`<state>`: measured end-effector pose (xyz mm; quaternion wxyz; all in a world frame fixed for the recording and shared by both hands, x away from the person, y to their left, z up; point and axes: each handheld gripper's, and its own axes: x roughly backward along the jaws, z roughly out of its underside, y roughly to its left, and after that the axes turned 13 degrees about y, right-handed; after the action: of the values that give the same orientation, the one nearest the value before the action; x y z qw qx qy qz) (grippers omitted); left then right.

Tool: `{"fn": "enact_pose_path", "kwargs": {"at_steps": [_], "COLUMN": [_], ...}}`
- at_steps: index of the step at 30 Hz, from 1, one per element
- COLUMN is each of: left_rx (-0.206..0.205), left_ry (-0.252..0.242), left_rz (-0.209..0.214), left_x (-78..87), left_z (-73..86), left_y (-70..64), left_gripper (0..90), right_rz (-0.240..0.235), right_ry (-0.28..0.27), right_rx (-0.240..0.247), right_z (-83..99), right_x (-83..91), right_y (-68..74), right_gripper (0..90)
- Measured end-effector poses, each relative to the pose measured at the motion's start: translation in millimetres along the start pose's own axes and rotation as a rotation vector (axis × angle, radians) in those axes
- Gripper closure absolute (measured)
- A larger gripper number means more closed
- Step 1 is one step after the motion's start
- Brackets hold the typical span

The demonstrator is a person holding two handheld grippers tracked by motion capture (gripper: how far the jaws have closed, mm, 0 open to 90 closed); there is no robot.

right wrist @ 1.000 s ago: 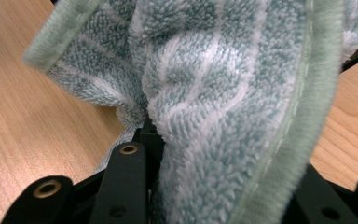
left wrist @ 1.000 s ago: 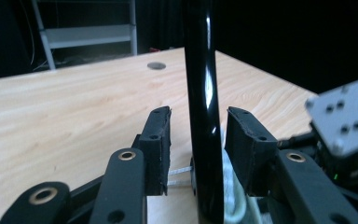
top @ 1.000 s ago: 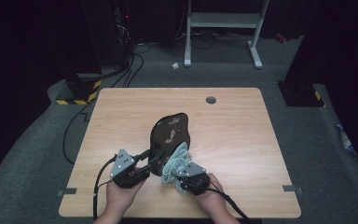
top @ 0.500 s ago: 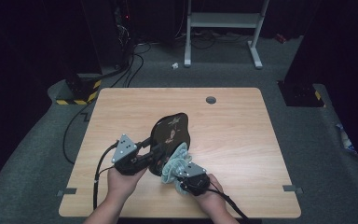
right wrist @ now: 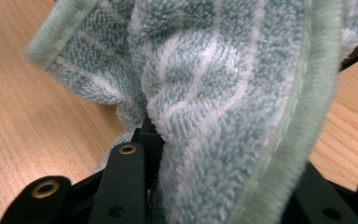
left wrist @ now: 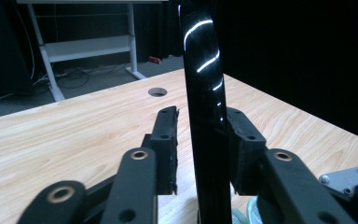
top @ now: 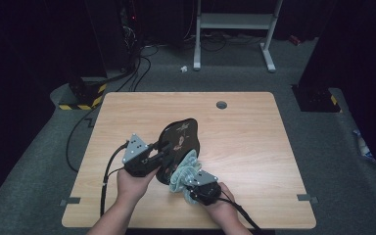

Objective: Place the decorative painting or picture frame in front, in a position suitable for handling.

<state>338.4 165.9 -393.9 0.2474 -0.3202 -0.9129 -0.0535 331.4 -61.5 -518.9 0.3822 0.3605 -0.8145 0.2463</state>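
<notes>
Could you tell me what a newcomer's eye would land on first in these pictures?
Probably the glossy black tray, tilted up at the near middle of the wooden table, its rim clamped in the left gripper. Next, the striped green towel bunched in the right gripper, pressed against the tray's near edge.

I am working over a light wooden table with a round grommet hole near its far edge, and its bare grain is showing all around, while the black tray and the teal towel are sitting above its near middle
</notes>
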Motion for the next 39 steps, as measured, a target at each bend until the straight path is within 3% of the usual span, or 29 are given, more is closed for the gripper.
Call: {"fn": "enact_pose_path", "kwargs": {"at_steps": [12,20,22,25,30,34,35,36,37,39], "left_rx": [-0.004,-0.01,-0.011,-0.008,-0.009,0.003,0.007,0.008,0.012,0.022], "left_ry": [0.005,0.004,0.01,0.022,0.018,0.017,0.015,0.012,0.011,0.008], "left_rz": [-0.018,-0.024,-0.022,-0.02,-0.019,-0.022,-0.02,-0.02,-0.017,-0.012], "left_x": [-3.6,-2.5,-2.2,-2.0,-2.7,-3.0,-3.0,-3.0,-3.0,-2.8], "left_z": [-2.3,-0.8,-1.5,-3.0,-3.0,-2.9,-2.6,-2.3,-1.9,-1.3], "left_y": [-2.5,-3.7,-3.4,-3.4,-4.8,-5.2,-4.8,-4.3,-3.7,-2.3], "left_gripper": [77.3,77.5,77.6,77.8,78.1,78.3,78.5,78.5,78.6,78.7], "right_rz": [-0.011,-0.005,0.016,0.034,0.038,0.012,-0.01,-0.01,-0.037,-0.053], "right_ry": [-0.006,-0.022,-0.034,-0.081,-0.115,-0.131,-0.134,-0.134,-0.137,-0.141], "right_rx": [0.009,-0.002,0.004,-0.033,-0.051,-0.01,0.022,0.022,0.05,0.063], "right_z": [-1.5,-4.9,-8.5,-16.2,-22.2,-25.9,-28.0,-28.0,-29.8,-31.0], "right_x": [-1.7,3.6,7.0,16.5,23.8,27.8,30.3,30.3,33.0,33.9], "right_y": [-2.7,-5.3,-9.2,-23.7,-30.4,-17.7,-4.5,-4.5,9.2,15.5], "right_gripper": [62.8,62.8,62.7,62.8,62.9,63.2,63.3,63.3,63.4,63.5]}}
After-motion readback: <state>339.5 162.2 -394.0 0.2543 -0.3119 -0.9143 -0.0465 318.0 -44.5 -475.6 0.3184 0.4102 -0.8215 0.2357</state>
